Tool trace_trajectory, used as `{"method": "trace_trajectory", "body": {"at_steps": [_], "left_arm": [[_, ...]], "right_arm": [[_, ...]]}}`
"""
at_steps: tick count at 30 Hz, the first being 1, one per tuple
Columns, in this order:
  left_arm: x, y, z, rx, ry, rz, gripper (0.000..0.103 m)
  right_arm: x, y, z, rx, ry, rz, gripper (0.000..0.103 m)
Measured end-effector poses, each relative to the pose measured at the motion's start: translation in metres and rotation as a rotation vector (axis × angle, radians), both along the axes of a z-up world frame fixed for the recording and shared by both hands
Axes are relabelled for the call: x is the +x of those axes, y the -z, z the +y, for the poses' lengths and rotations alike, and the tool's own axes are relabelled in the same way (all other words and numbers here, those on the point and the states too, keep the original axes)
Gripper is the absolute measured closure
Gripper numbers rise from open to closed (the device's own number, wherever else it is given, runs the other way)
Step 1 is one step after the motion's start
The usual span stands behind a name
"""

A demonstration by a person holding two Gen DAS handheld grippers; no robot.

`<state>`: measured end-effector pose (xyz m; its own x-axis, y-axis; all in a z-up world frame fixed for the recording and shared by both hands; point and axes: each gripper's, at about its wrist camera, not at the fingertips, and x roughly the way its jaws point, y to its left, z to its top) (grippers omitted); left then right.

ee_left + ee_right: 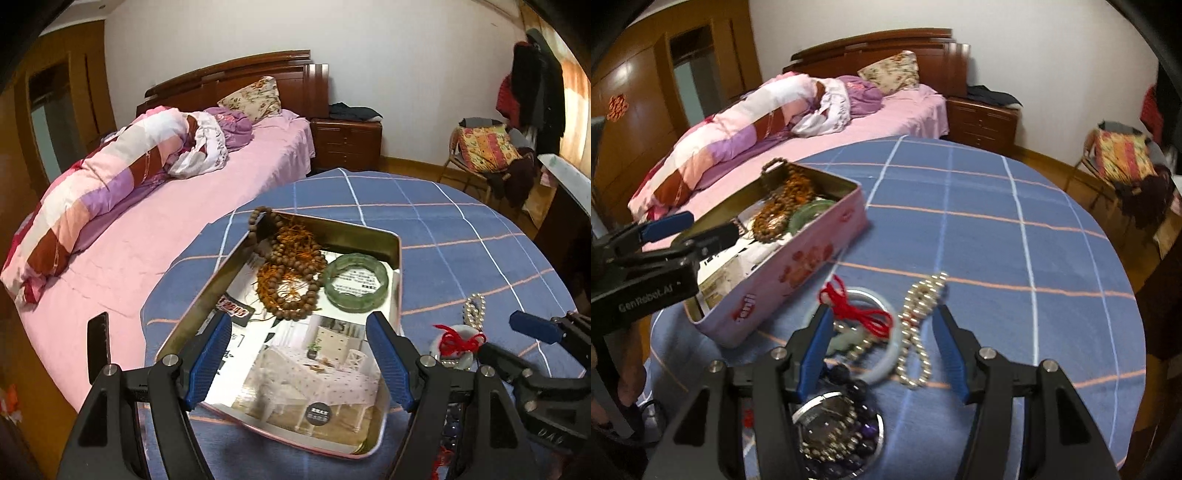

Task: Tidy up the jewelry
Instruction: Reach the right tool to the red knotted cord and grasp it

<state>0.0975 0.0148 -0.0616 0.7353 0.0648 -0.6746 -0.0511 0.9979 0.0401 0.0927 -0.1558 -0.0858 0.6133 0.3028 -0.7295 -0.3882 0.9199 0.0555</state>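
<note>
An open pink tin lined with printed paper stands on the blue checked tablecloth. At its far end lie wooden bead strands and a green bangle. My left gripper hovers open over the tin's near end, nothing between its fingers. My right gripper is open, low over a loose heap right of the tin: a red cord, a pale bangle and a pearl strand lie between its fingers. Dark purple beads on a round metal piece sit just below.
The round table ends close on the right. A bed with pink sheets runs along the table's left side. Beyond are a wooden nightstand and a chair piled with cloth. A person's leg shows at the lower left.
</note>
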Motion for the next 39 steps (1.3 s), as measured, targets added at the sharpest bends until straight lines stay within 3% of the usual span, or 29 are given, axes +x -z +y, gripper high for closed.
{"method": "trace_trajectory", "body": {"at_steps": [8,12,16,21,29,33,36,39], "left_arm": [[-0.003,0.004,0.008,-0.026,0.001,0.01,0.028],[-0.005,0.003,0.009,-0.029,0.004,0.01,0.028],[-0.006,0.001,0.009,-0.037,0.003,0.007,0.028],[-0.008,-0.002,0.009,-0.04,0.008,0.005,0.028],[-0.014,-0.007,0.002,-0.035,0.032,-0.007,0.028],[-0.014,-0.007,-0.003,-0.03,0.035,-0.007,0.028],[-0.014,-0.007,-0.003,-0.025,0.034,-0.006,0.028],[-0.011,-0.004,-0.001,-0.028,0.028,0.009,0.025]], "right_arm": [[0.006,0.009,0.023,-0.052,-0.05,0.008,0.053],[0.006,0.013,0.028,-0.08,-0.055,-0.003,0.066],[0.004,0.016,0.031,-0.098,-0.066,0.001,0.089],[0.004,0.012,0.024,-0.05,-0.054,0.001,0.098],[-0.006,-0.025,-0.001,0.043,-0.004,-0.088,0.099],[-0.003,-0.022,0.001,0.03,-0.031,-0.062,0.097],[0.001,-0.013,0.008,0.019,-0.04,-0.037,0.078],[0.003,-0.002,0.015,0.012,-0.045,-0.013,0.076]]}}
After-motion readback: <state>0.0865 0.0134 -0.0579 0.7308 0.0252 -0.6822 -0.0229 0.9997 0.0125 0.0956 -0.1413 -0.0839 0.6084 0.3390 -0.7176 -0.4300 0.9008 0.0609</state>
